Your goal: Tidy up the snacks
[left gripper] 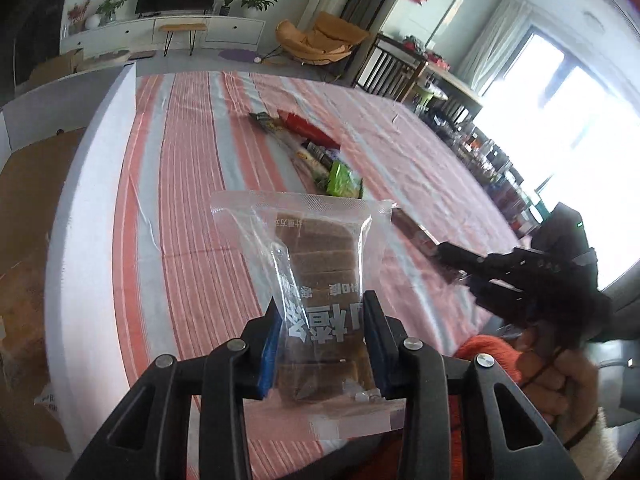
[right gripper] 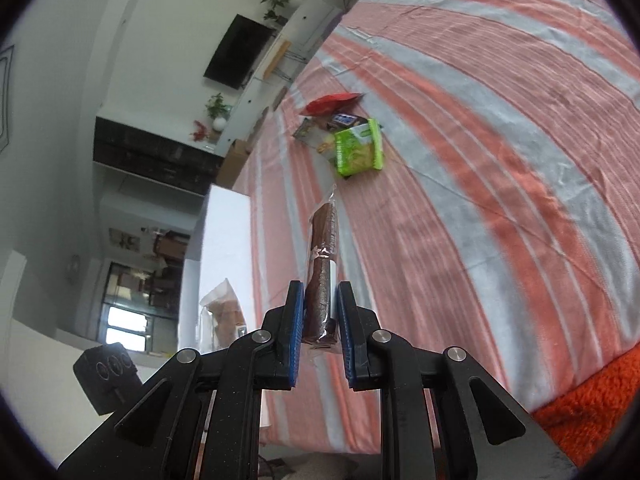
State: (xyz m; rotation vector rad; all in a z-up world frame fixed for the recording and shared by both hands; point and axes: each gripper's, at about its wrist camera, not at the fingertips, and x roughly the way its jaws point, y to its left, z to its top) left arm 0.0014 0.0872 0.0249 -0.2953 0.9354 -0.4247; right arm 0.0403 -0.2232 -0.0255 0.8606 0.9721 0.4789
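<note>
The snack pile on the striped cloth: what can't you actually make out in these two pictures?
- Snack pile, both views: packets overlap, so the lower ones are hidden; only the green packet and red packet read clearly.
- Clear bag of brown slices, left wrist view: its bottom is covered by a blurred patch.
- Brown bar, right wrist view: seen edge-on, label unreadable.
- Window side, left wrist view: washed out by glare.

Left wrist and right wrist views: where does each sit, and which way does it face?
Left wrist: on the left gripper, facing across the striped tablecloth toward the TV wall; clear bag of brown slices clamped; right gripper and hand visible.
Right wrist: on the right gripper, rolled sideways, clamping a slim brown snack pack.
Shared: green snack packet.
</note>
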